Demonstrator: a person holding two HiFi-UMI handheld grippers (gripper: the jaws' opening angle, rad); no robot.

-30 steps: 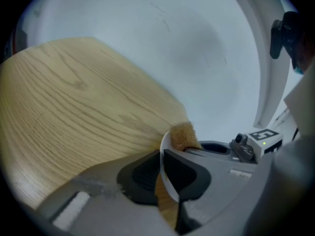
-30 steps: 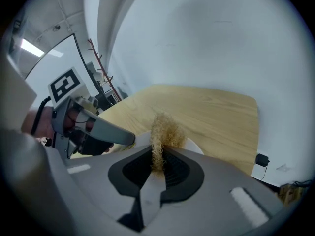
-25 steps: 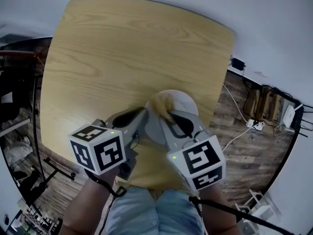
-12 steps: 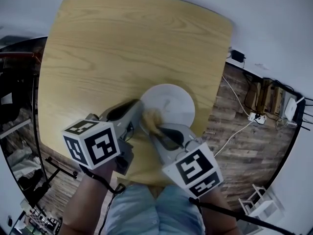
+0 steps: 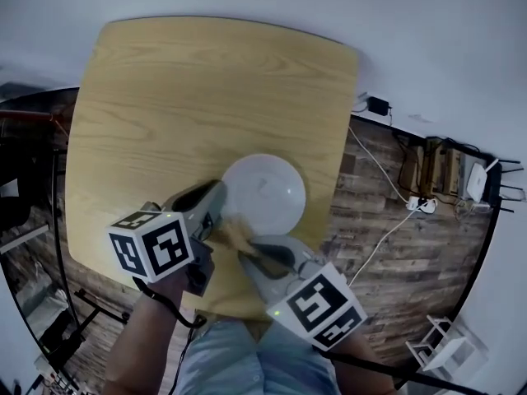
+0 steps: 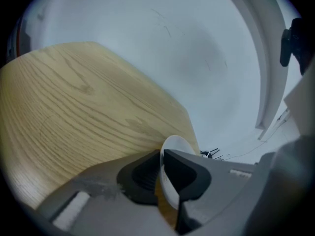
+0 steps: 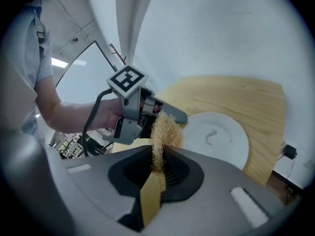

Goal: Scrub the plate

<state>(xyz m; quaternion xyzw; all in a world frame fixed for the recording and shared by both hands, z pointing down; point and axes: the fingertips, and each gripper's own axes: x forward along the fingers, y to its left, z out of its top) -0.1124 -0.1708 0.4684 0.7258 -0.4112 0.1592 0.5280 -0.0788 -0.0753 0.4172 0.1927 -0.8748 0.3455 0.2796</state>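
The left hand-held gripper (image 6: 162, 170) is nearly closed, clamped on the rim of the white plate (image 5: 265, 189) at the plate's 8 o'clock. The right hand-held gripper (image 7: 158, 157) is pinched on a straw-coloured scrubber (image 7: 165, 128). Its fibres stick out along the jaws toward 1 o'clock, by the plate's 7 o'clock edge, perhaps just off it. The plate is round and lies face up toward 5 o'clock on the counter (image 5: 165, 97).
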